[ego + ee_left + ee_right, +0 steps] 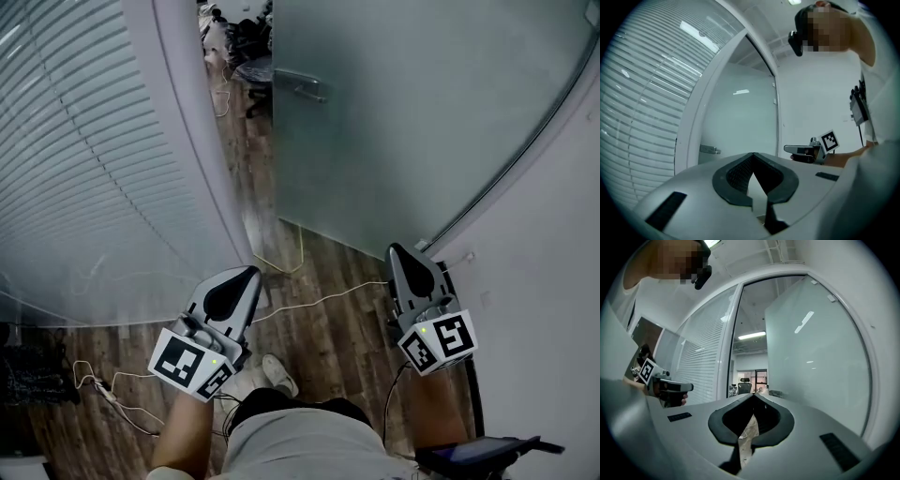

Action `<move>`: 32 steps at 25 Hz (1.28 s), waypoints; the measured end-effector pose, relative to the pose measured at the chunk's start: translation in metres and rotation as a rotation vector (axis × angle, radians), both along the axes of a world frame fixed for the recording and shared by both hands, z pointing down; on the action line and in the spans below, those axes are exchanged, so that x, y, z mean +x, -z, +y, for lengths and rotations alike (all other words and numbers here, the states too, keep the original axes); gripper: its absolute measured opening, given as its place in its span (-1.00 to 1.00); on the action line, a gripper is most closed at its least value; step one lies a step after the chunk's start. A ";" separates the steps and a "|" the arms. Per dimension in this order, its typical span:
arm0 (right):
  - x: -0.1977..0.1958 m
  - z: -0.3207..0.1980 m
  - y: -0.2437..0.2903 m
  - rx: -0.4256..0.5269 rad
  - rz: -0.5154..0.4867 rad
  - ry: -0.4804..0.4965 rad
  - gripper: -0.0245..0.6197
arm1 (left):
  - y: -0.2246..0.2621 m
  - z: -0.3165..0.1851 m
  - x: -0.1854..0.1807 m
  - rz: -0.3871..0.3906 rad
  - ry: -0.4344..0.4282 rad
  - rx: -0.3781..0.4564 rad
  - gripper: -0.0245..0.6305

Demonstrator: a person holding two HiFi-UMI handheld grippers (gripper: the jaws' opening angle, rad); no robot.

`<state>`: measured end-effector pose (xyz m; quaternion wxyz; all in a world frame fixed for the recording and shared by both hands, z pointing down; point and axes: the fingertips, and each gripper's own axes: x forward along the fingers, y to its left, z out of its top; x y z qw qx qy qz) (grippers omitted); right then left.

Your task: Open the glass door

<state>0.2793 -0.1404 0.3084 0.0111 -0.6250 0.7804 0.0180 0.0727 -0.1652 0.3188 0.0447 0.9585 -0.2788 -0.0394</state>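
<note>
From the head view I saw the door [412, 122] already swung clear of its frame [187, 122]. That left a gap showing the room beyond, with the handle [302, 84] near the door's free edge. I held the left gripper [251, 274] and right gripper [399, 251] low over the floor [328, 281], both well short of the door and touching nothing. I judged that this suited a door already ajar, though it could have gone wider. Cables [300, 302] trailed across the floor between the grippers, and blinds [75, 159] ran along the wall at my left. In the left gripper view its jaws were clenched tip to tip, with only the hollow behind the tips and nothing in it. The frosted door stood ahead past the frame, its handle well apart from the tips, and the right gripper showed off to one side. In the right gripper view its jaws were likewise pressed together and empty. They pointed at the gap rather than the glass, and a chair [743, 383] was visible through it. The door stood to the right of the tips, clear of them. I read both clenched grippers as idle, not set up to grasp the handle.
</note>
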 end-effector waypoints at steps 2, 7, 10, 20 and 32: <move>0.002 0.018 0.012 0.001 0.005 0.000 -0.92 | 0.009 0.012 0.000 0.008 0.007 -0.009 -0.93; 0.005 0.083 0.006 0.018 0.002 0.003 -0.92 | 0.003 0.064 0.002 -0.008 0.008 0.004 -0.93; 0.007 0.126 0.000 0.033 -0.006 0.004 -0.92 | -0.002 0.104 0.006 -0.023 0.002 0.013 -0.93; -0.006 0.211 -0.002 0.033 -0.040 0.008 -0.92 | 0.002 0.185 -0.005 -0.061 -0.001 0.010 -0.93; -0.050 0.246 -0.005 0.028 -0.064 -0.081 -0.92 | 0.004 0.201 -0.051 -0.060 -0.043 0.026 -0.93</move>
